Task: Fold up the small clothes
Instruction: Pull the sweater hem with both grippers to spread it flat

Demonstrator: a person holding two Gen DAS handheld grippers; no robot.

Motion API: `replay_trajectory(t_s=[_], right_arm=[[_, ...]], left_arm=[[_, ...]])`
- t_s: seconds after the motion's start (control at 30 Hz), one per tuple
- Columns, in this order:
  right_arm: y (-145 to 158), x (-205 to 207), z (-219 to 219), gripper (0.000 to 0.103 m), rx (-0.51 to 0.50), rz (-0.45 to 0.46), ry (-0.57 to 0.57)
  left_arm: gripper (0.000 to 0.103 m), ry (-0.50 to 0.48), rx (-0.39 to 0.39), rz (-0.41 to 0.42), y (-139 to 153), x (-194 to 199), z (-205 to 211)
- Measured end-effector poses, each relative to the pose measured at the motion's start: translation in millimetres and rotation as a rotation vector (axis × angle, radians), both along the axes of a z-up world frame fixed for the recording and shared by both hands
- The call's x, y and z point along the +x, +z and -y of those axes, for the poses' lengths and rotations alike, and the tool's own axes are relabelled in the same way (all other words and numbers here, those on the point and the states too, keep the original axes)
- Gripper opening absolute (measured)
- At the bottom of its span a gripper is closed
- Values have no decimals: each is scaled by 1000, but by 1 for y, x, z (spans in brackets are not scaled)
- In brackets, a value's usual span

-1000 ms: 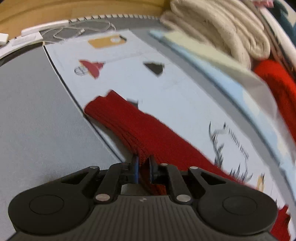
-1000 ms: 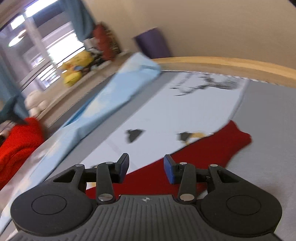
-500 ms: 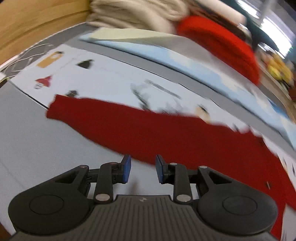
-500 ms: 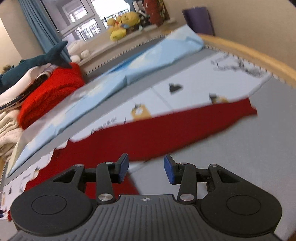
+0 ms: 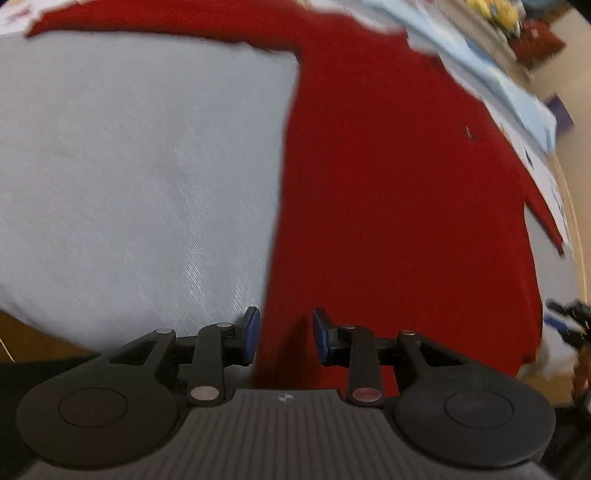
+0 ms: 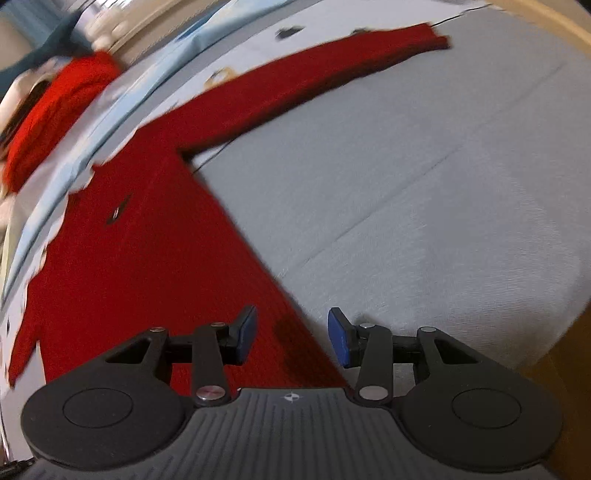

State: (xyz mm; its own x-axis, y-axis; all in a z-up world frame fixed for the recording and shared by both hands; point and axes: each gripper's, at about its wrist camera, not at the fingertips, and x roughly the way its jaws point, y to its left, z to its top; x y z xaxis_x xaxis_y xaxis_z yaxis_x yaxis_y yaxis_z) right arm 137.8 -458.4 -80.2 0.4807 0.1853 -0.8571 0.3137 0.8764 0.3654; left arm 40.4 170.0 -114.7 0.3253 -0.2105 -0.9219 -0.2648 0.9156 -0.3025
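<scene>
Grey fabric surface (image 6: pixel 424 192), looks like a bed or big cushion, with a wooden edge (image 6: pixel 546 14) curving round the far side. A red long-sleeved sweater (image 5: pixel 399 177) is spread flat on it, sleeves stretched out to both sides; in the right wrist view one sleeve (image 6: pixel 332 74) runs up toward that wooden rim. Behind the sweater there's a pale printed sheet (image 6: pixel 240 70) and a light blue folded cloth (image 5: pixel 491 74), plus a bright red fluffy pile (image 6: pixel 55 110) further back.

Both views are pretty motion-blurred, so the stuff at the back is hard to read; probably soft toys (image 5: pixel 491 11) top right in the left view, but not sure. The sweater's hem is cut off behind both gripper bodies.

Left gripper (image 5: pixel 284 334) sits low over the sweater's left side edge, fingers apart, nothing between them. Right gripper (image 6: pixel 291 336) is the same deal at the other side edge, jaws wide, straddling the border of sweater and grey fabric, gripping nothing.
</scene>
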Motion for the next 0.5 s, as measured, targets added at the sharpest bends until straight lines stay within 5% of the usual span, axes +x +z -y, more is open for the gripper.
replay_trajectory(t_s=[0.17,0.23,0.3,0.33,0.37,0.43,0.5], right_arm=[[-20,1,-16,44,-24,-101,59],[-20,1,-23,45,-56,-111,88],[-17,-1,-28,44,-73,-103,116],[-15,-3,-28,33,-64,-99,123],[-13,-5,-29,10,-47,-92,128],[-3,-10,-29,7,-6,-39,145],[24,-20,-23,7,40,73,143]], left_arm=[[32,-53,64,-25,-19,4,10],[8,-102,50,-5,-18,6,14],[7,-142,70,38,-9,6,15],[6,-137,94,67,-3,5,13],[6,-117,123,108,6,3,8],[6,-45,158,199,25,-1,-11],[6,-51,211,201,29,-3,-14]])
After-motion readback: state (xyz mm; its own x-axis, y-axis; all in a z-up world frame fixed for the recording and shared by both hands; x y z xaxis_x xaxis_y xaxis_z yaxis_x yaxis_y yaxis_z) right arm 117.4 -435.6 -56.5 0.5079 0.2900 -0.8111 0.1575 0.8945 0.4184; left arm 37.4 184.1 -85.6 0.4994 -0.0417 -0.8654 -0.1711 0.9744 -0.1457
